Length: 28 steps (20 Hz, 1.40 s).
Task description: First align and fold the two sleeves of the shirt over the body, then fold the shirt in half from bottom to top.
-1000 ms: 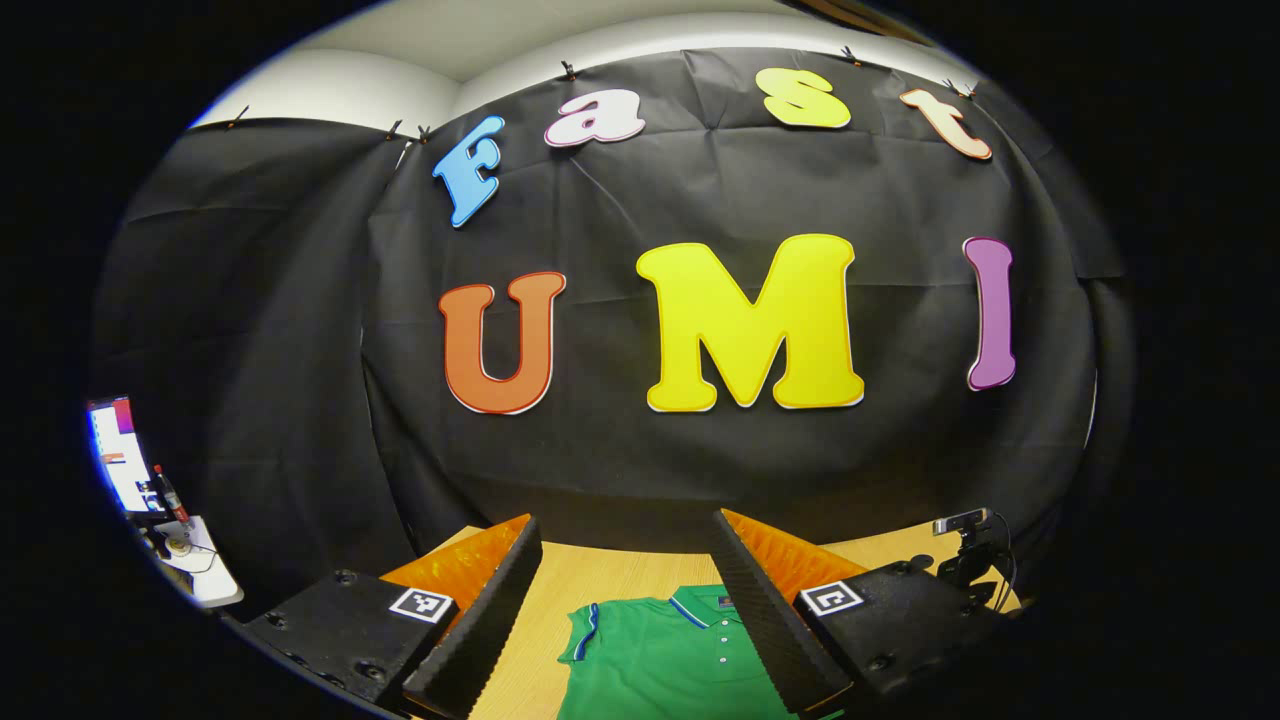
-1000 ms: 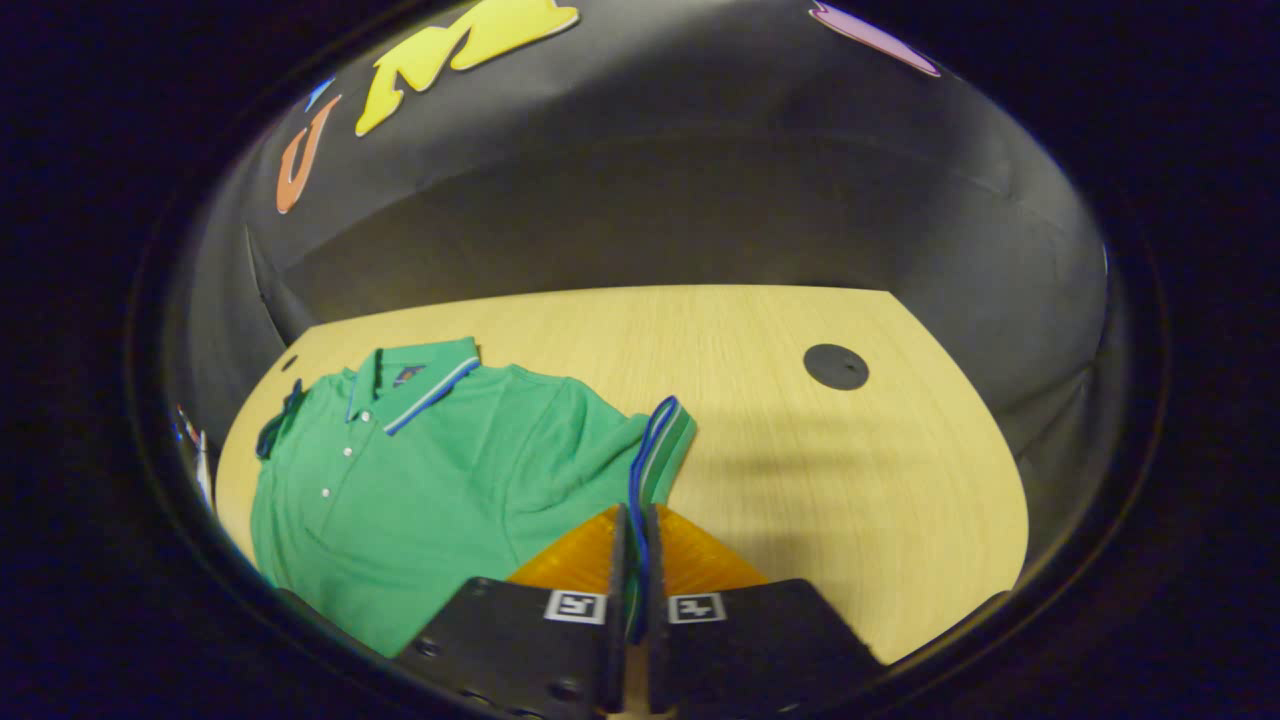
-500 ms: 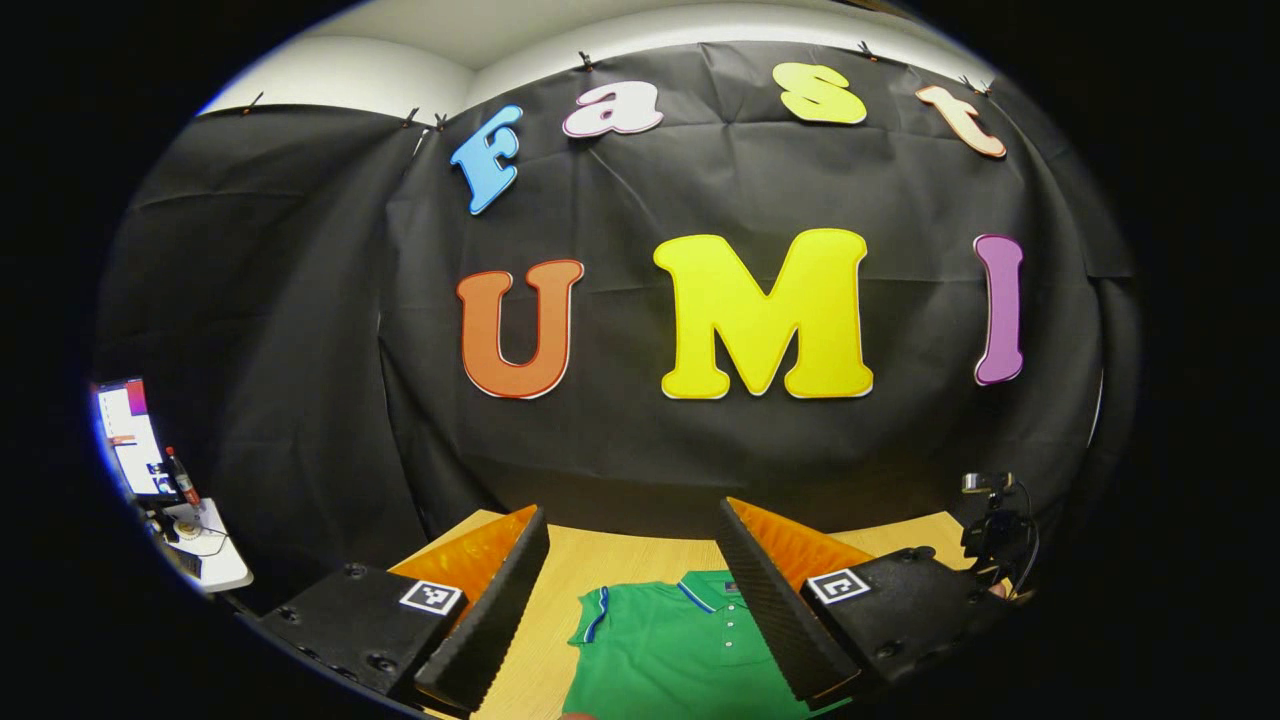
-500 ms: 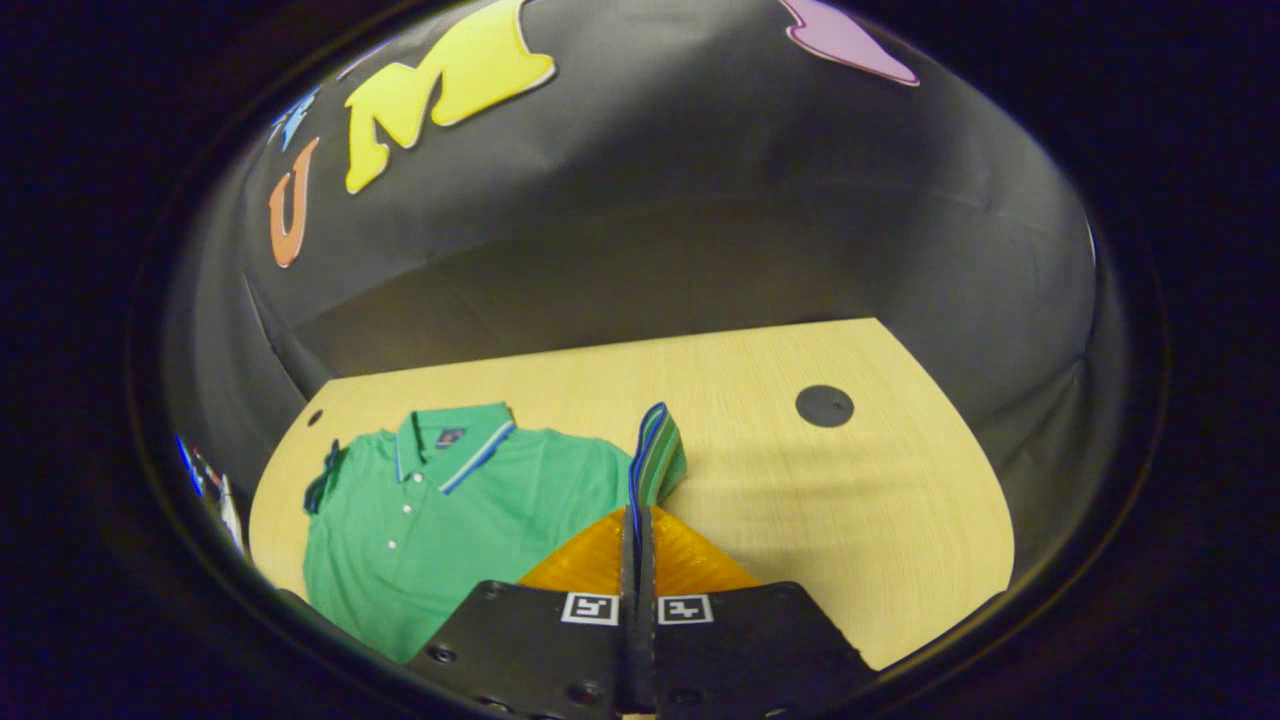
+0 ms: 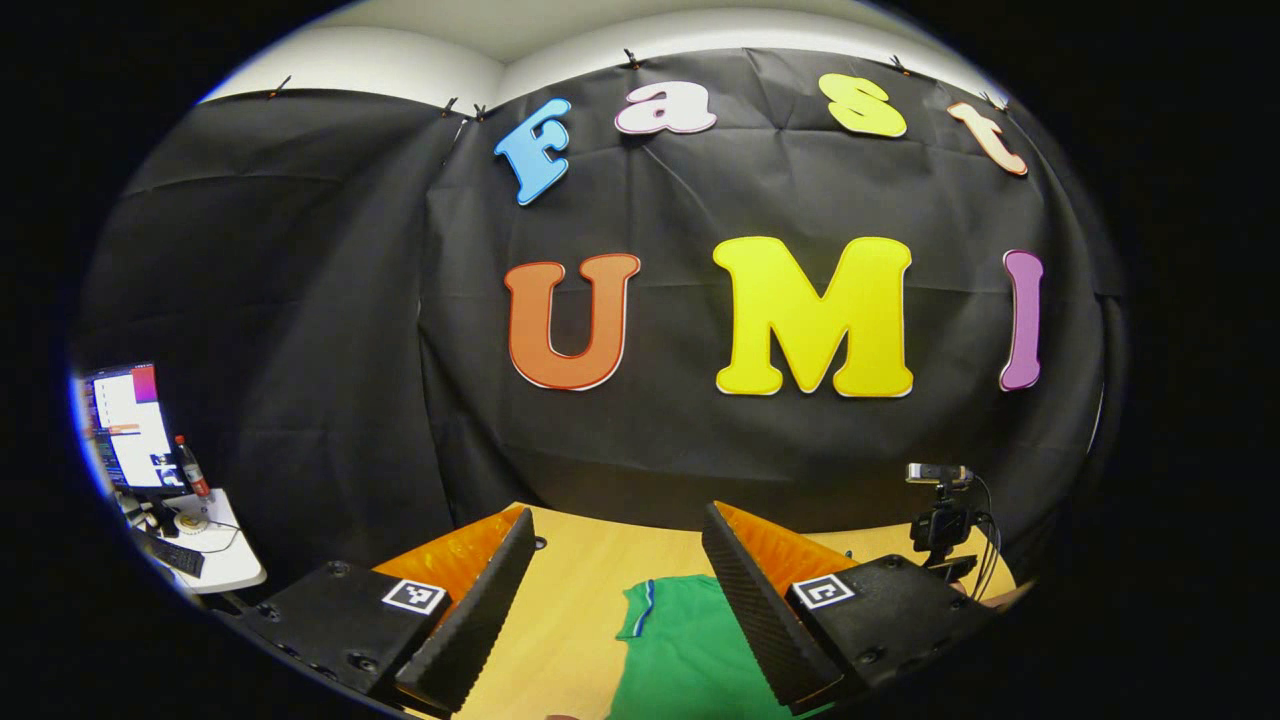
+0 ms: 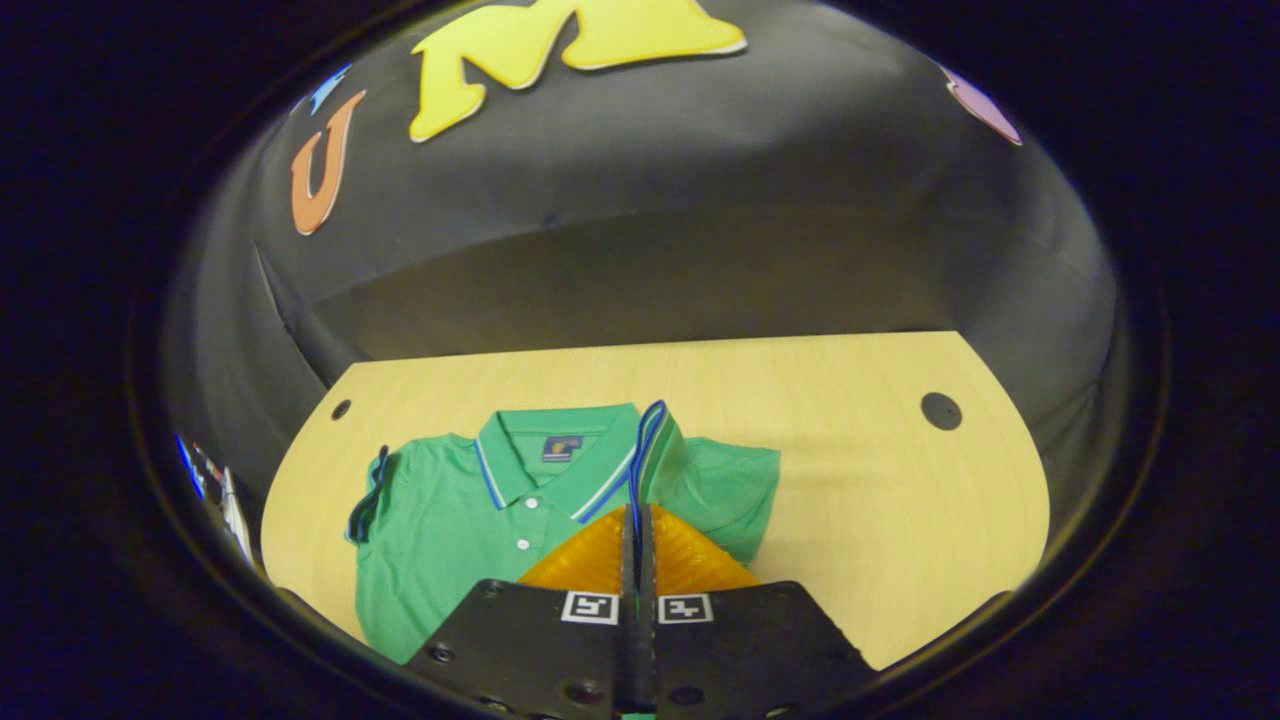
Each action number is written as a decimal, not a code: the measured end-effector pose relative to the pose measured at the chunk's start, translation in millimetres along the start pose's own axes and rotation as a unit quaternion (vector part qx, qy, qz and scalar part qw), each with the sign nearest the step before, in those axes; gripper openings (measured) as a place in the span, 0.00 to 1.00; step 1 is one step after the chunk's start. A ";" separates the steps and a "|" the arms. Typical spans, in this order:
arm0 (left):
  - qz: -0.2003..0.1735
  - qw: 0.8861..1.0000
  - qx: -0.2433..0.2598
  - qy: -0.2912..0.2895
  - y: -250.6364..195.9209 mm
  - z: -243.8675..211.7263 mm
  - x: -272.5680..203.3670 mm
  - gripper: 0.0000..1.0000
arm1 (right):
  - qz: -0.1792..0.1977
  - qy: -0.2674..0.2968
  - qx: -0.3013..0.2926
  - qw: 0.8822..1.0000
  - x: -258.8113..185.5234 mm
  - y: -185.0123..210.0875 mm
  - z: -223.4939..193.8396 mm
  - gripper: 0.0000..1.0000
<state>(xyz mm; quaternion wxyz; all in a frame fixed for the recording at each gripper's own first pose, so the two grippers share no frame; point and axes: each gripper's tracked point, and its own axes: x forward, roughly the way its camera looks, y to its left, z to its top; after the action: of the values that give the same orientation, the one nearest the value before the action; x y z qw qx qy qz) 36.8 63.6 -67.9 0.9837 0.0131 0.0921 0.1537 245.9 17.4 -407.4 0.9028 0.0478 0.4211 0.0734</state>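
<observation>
Sleeve cuff point(image 6: 655, 440) between closed jaws

The shirt point(image 6: 450, 510) at lower centre is green, its collar point(image 6: 560, 465) and sleeve cuff point(image 6: 652, 445) edged with blue and white stripes, with small white buttons point(image 6: 521, 544). Under it the table point(image 6: 850, 470) is pale wood-grain, with a black round spot point(image 6: 941, 410) at right.

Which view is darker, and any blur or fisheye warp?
Right gripper view is dimmer, with a vignette at the rim; the green polo shirt stays sharp. Left gripper view is brighter and crisp. Fisheye bends the wooden table edge in the right gripper view. No glare in either.
</observation>
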 end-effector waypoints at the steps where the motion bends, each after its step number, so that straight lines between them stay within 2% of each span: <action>1: 0.001 1.000 0.002 0.000 6.3 -0.3 0.6 1.00 | 0.002 0.002 -0.005 1.000 1.4 11.3 -2.6 0.00; 3: 0.000 1.000 0.003 0.001 17.1 -3.0 2.2 1.00 | 0.011 0.007 -0.005 1.000 -0.1 32.8 -6.8 0.02; 7: -0.015 1.000 -0.006 -0.001 25.3 -7.6 9.2 1.00 | 0.011 -0.019 -0.003 1.000 -29.9 51.5 -5.1 0.99; 9: -0.033 0.999 -0.010 0.002 22.2 -16.2 15.1 1.00 | 0.001 -0.045 -0.012 0.999 -56.9 51.8 -0.4 0.94; 12: -0.082 0.996 -0.013 0.012 5.9 -39.3 27.1 1.00 | -0.007 -0.080 -0.029 0.996 -112.9 51.1 3.6 0.96; 14: -0.126 0.992 -0.006 0.026 -12.7 -67.4 39.6 1.00 | -0.023 -0.106 -0.057 0.992 -151.0 44.1 3.8 0.96; 16: -0.146 0.988 0.012 0.052 -22.4 -103.9 52.8 1.00 | -0.029 -0.128 -0.072 0.989 -193.2 43.0 3.0 0.93; 17: -0.155 0.986 0.014 0.066 -27.1 -120.8 59.2 1.00 | -0.032 -0.140 -0.075 0.987 -215.6 42.2 2.7 0.96; 18: -0.161 0.984 0.009 0.081 -31.6 -134.7 66.3 1.00 | -0.034 -0.156 -0.071 0.985 -237.2 41.8 5.1 0.93; 19: -0.163 0.982 0.000 0.093 -33.4 -147.5 74.4 1.00 | -0.039 -0.173 -0.070 0.982 -257.1 40.5 8.3 0.96; 23: -0.163 0.977 -0.031 0.135 -37.7 -197.9 119.2 1.00 | -0.074 -0.218 -0.071 0.970 -324.5 28.4 14.4 0.96; 26: -0.155 0.973 -0.014 0.172 -32.7 -242.7 153.0 1.00 | -0.089 -0.217 -0.043 0.971 -349.0 24.6 7.4 0.96; 28: -0.154 0.970 0.000 0.191 -33.1 -267.9 171.5 1.00 | -0.100 -0.210 -0.044 0.971 -353.2 20.3 -1.1 0.96</action>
<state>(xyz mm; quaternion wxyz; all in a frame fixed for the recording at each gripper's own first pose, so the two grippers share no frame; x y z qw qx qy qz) 157.6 83.6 -363.4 0.9598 -0.0307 0.2789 0.0004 19.1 -23.7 -139.1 0.9750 -0.0205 0.2209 -0.0106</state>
